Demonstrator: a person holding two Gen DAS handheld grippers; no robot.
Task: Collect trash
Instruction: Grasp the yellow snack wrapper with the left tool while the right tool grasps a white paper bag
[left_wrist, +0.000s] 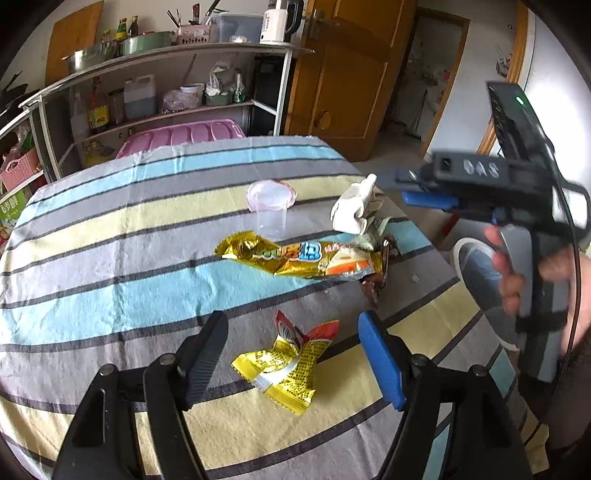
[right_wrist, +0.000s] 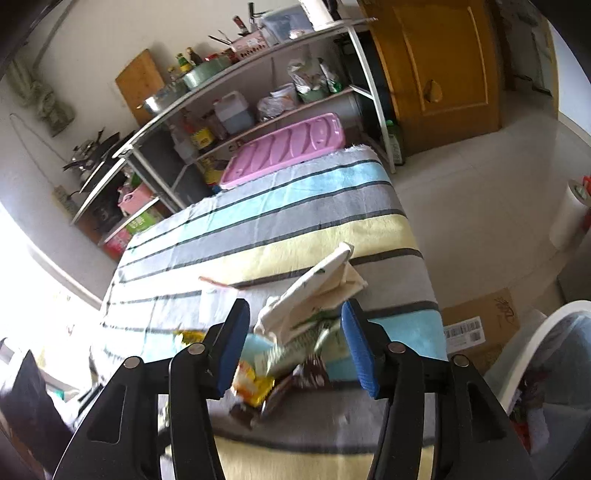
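Trash lies on the striped tablecloth (left_wrist: 110, 258). A crumpled yellow and red wrapper (left_wrist: 288, 363) lies between the fingers of my open left gripper (left_wrist: 291, 347). A long gold snack wrapper (left_wrist: 299, 258), a clear plastic cup (left_wrist: 271, 205) with a pinkish lid, crumpled white paper (left_wrist: 354, 205) and a brown wrapper (left_wrist: 376, 284) lie farther on. My right gripper (right_wrist: 295, 347) is open and empty, above the white paper (right_wrist: 317, 291) and a green-white wrapper (right_wrist: 303, 347). It also shows in the left wrist view (left_wrist: 428, 188) at the table's right edge.
A white bin (right_wrist: 546, 354) with a grey liner stands on the floor right of the table, next to a cardboard box (right_wrist: 480, 325). Metal shelves (left_wrist: 166, 74) with bottles and bowls, a pink lid (left_wrist: 184, 134) and a wooden door (left_wrist: 351, 74) are behind the table.
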